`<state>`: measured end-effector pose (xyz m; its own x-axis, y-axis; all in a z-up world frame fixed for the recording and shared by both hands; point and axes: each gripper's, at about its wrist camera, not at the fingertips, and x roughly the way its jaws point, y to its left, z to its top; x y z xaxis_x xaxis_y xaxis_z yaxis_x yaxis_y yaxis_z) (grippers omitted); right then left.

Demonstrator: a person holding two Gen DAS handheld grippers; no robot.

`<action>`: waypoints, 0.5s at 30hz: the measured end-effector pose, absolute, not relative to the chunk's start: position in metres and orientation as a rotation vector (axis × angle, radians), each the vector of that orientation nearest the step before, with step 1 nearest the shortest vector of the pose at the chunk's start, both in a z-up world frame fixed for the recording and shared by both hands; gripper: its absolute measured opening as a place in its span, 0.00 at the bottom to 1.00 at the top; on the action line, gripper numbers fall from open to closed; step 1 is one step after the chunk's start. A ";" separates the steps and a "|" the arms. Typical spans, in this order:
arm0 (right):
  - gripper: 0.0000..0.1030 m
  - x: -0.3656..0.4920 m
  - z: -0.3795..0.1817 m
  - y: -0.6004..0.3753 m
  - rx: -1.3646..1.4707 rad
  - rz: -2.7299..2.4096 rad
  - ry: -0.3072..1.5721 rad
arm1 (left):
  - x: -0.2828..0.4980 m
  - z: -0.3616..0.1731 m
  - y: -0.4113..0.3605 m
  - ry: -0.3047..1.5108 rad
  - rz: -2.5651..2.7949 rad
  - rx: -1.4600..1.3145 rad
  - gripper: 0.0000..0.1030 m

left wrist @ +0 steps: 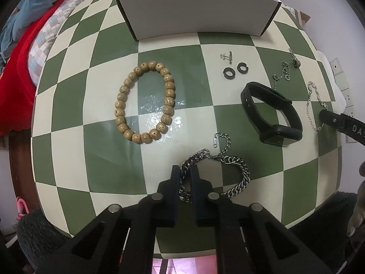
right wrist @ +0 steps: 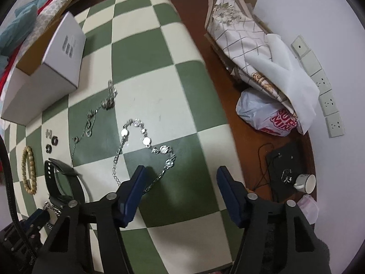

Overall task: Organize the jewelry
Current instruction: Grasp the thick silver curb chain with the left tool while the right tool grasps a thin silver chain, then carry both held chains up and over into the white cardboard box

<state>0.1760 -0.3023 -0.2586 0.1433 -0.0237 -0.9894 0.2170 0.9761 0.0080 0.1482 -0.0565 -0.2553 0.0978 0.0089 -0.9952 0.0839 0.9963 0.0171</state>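
A green-and-cream checkered table fills both views, with a white cardboard box at its far edge as the anchor for everything else. In front of the box, the left wrist view shows one wooden bead bracelet, two dark ring-shaped earrings with one small stud beside them, one black wristband, one thin charm chain and one heavy steel curb chain lying nearest the camera, farthest from the box. The left gripper has its fingers pressed together on a loop of that curb chain, which rests on the table.

Only the right wrist view shows the floor to the right of the table (far from the box): one folded patterned cloth, one plastic bag, one row of wall sockets and one cup. There the right gripper stands spread, one finger over the tail of a silver disc bracelet, nothing pinched between them
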 end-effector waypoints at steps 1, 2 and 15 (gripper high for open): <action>0.62 0.176 -0.259 -0.300 0.150 -0.173 1.414 | 0.148 -0.255 -0.057 1.469 -0.055 0.080 0.06; 0.61 0.176 -0.259 -0.298 0.147 -0.167 1.409 | 0.147 -0.255 -0.058 1.465 -0.053 0.085 0.06; 0.05 0.177 -0.251 -0.292 0.160 -0.118 1.360 | 0.138 -0.246 -0.049 1.442 -0.038 0.078 0.05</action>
<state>0.1767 -0.2921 -0.2513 0.2063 0.0086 -0.9785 0.1774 0.9831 0.0460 0.1380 -0.0492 -0.2459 0.1282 0.0208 -0.9915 0.0734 0.9968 0.0304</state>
